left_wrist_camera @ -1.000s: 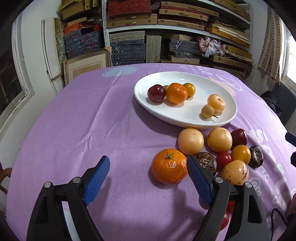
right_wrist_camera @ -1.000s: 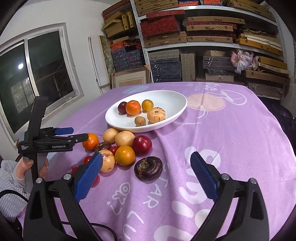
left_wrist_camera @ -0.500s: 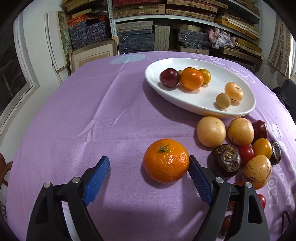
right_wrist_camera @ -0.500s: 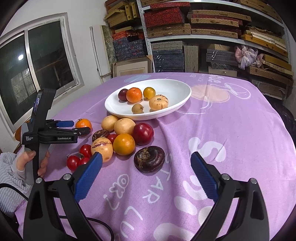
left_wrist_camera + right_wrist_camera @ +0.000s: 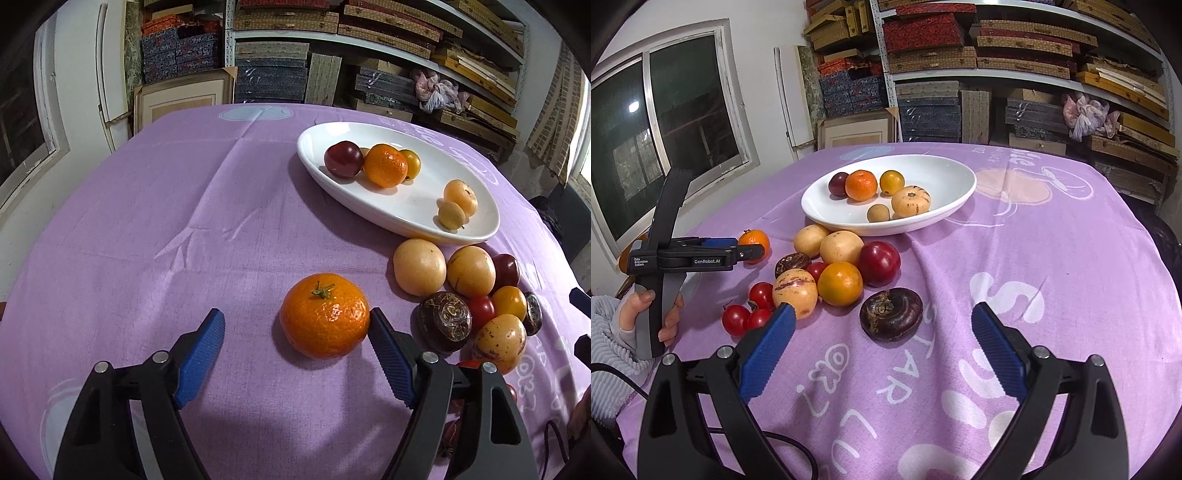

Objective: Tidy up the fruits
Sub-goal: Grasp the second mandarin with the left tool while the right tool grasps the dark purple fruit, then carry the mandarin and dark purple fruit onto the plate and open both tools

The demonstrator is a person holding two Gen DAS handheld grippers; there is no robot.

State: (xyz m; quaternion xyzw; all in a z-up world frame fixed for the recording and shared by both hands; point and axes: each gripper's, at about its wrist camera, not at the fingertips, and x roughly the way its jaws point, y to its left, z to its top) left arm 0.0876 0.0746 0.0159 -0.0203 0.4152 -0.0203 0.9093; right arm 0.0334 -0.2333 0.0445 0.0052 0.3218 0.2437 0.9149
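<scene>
tangerine [image 5: 324, 315]: stem up, on cloth | white plate [image 5: 410, 212]: five fruits | loose fruit cluster [image 5: 839, 275] beside plate

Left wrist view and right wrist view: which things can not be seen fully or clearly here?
- Cherry tomatoes, left wrist view: mostly hidden behind the left gripper's right finger.
- Loose tangerine, right wrist view: partly covered by the same gripper; contact cannot be told.
- Small fruit behind the plum on the white plate, left wrist view: only a sliver shows.
- Right gripper: open over cloth.

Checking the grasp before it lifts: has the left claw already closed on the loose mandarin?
No: the left claw stands open, only one pad beside the mandarin on the cloth.
</scene>
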